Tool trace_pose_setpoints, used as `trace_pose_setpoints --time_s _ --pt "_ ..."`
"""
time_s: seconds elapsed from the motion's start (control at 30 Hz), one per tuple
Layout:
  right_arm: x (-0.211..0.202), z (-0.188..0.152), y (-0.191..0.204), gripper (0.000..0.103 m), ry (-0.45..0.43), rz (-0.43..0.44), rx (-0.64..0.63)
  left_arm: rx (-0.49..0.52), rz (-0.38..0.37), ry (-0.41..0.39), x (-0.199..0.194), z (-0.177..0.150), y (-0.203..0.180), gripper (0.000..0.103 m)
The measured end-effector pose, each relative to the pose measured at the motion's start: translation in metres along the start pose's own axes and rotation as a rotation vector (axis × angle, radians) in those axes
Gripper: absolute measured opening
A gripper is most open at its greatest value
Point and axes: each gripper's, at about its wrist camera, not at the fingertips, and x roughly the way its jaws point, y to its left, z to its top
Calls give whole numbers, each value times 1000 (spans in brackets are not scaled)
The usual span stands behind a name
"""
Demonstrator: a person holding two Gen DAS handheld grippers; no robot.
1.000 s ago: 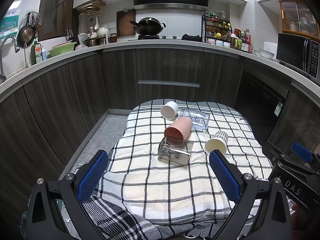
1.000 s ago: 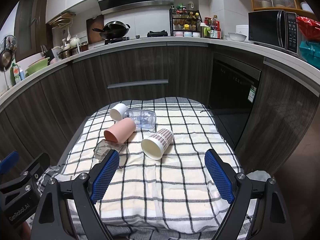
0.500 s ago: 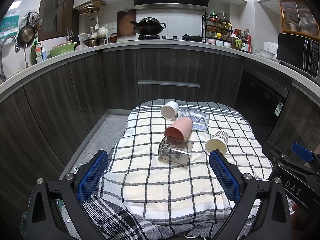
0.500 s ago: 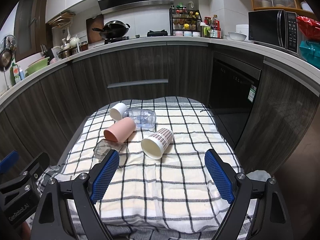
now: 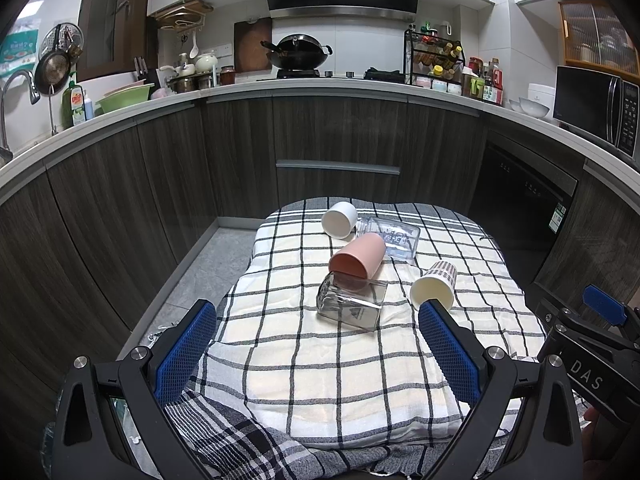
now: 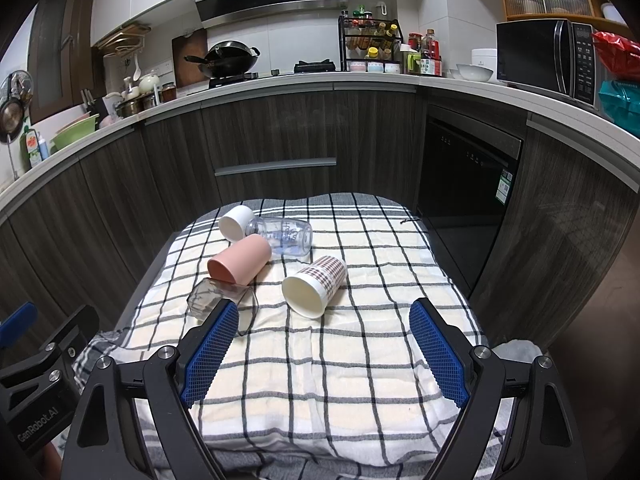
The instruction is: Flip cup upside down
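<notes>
Several cups lie on their sides on a checked cloth (image 5: 340,376) (image 6: 360,376). A white cup (image 5: 339,219) (image 6: 236,222) lies farthest, beside a clear bottle (image 5: 394,237) (image 6: 284,236). A pink cup (image 5: 357,255) (image 6: 239,259) lies in the middle. A clear square glass (image 5: 351,304) (image 6: 212,298) lies nearest. A plaid paper cup (image 5: 434,289) (image 6: 314,285) lies to the right. My left gripper (image 5: 316,354) is open and empty, short of the glass. My right gripper (image 6: 322,354) is open and empty, short of the paper cup.
The cloth covers a small table in front of dark kitchen cabinets (image 5: 336,148). The floor (image 5: 200,276) drops away on the left. A dishwasher front (image 6: 468,184) stands at the right. The other gripper shows at each view's edge (image 5: 592,344) (image 6: 36,344).
</notes>
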Motion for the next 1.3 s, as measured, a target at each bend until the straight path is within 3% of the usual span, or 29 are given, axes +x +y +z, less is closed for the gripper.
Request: trace_pose_setpoints --time_s 0.8,1.3 --pt "21 2 1 87 39 -1 26 12 -12 29 18 8 1 103" --pt "63 20 2 87 93 -31 46 61 -83 101 77 36 -12 103"
